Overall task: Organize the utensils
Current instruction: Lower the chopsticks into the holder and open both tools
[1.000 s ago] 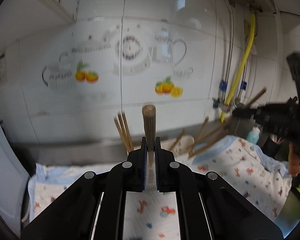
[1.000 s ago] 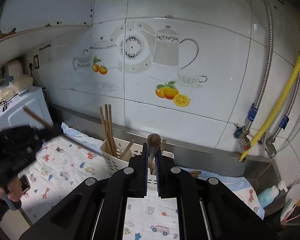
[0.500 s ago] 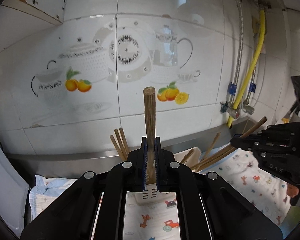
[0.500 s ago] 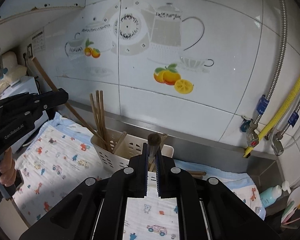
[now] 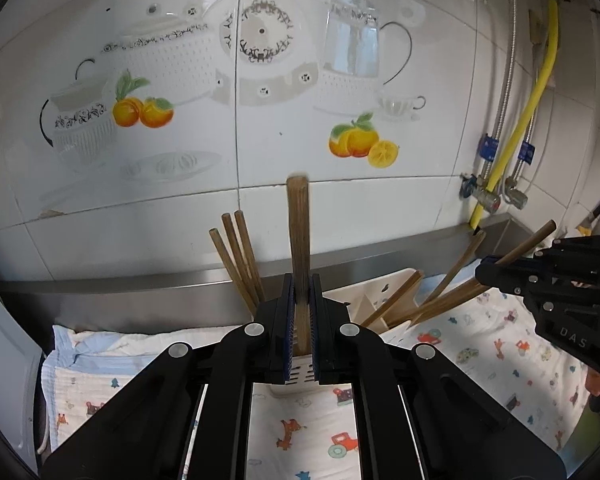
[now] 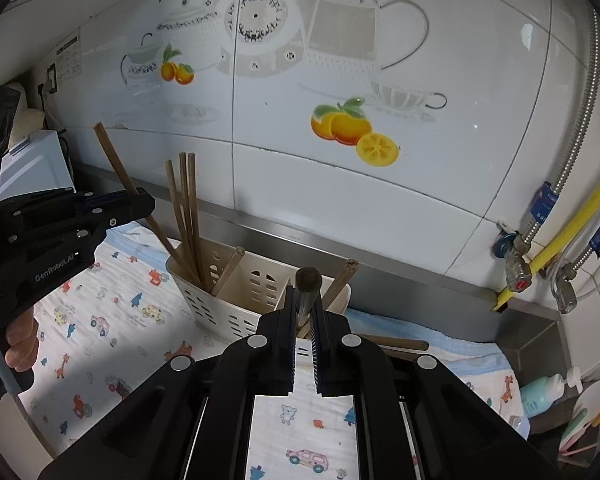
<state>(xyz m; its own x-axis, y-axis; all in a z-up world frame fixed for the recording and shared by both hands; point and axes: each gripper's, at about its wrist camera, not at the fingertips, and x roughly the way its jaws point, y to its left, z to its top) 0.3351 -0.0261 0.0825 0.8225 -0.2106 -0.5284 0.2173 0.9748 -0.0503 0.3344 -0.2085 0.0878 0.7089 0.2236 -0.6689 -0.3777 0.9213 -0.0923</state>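
Note:
A cream slotted utensil holder point(image 6: 236, 288) stands on the patterned cloth by the tiled wall; it also shows in the left wrist view point(image 5: 384, 300). Three wooden chopsticks point(image 6: 186, 216) stand in its left compartment, others lean in the rest. My left gripper point(image 5: 300, 292) is shut on a wooden chopstick point(image 5: 298, 232), held upright above the holder's left end. My right gripper point(image 6: 305, 304) is shut on another wooden chopstick point(image 6: 308, 280), its end pointing at the camera, over the holder's right end. Each gripper shows in the other's view: the right point(image 5: 496, 270), the left point(image 6: 140, 204).
A cloth with cartoon prints point(image 6: 100, 320) covers the counter. A steel ledge point(image 6: 380, 256) runs along the wall. Hoses and valves point(image 6: 540, 248) hang at the right. A teal bottle point(image 6: 540, 394) and plastic spoons sit at the far right. A white appliance point(image 6: 28, 168) stands at the left.
Both grippers have moved closer to the holder, each with its chopstick. The left chopstick now stands over the holder's left end, the right one over its right end.

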